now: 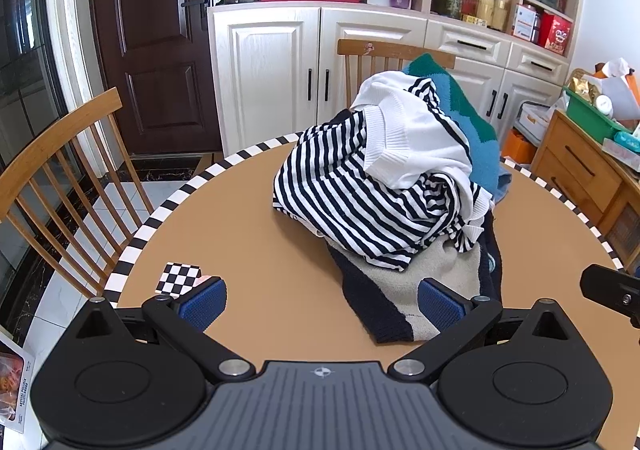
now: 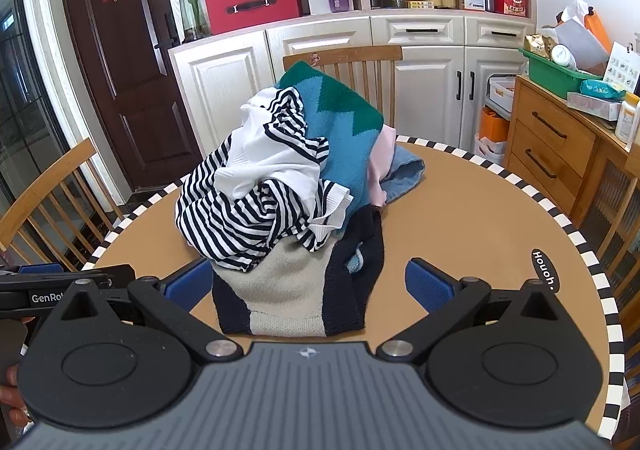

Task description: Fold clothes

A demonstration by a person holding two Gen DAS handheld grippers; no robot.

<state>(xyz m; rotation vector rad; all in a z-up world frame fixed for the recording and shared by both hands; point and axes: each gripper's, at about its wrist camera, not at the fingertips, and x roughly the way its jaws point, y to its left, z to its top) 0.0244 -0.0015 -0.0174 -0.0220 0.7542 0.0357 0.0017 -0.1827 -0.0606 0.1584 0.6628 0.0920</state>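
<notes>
A heap of clothes lies on the round tan table (image 1: 248,250) (image 2: 480,218). On top is a navy-and-white striped top (image 1: 352,194) (image 2: 248,210). Behind it leans a blue-and-green knit sweater (image 1: 468,106) (image 2: 340,122). At the bottom lies a navy-and-beige knit garment (image 1: 400,290) (image 2: 288,290), its hem nearest me. My left gripper (image 1: 322,302) is open and empty, just left of that hem. My right gripper (image 2: 308,286) is open, its fingers either side of the hem, not closed on it. The left gripper's body shows at the left edge of the right wrist view (image 2: 60,290).
Wooden chairs stand at the left (image 1: 60,178) and behind the heap (image 2: 344,58). White cabinets (image 1: 280,70) and a wooden drawer unit (image 2: 560,146) line the back and right. A small checkered card (image 1: 178,278) lies on the table near the left edge.
</notes>
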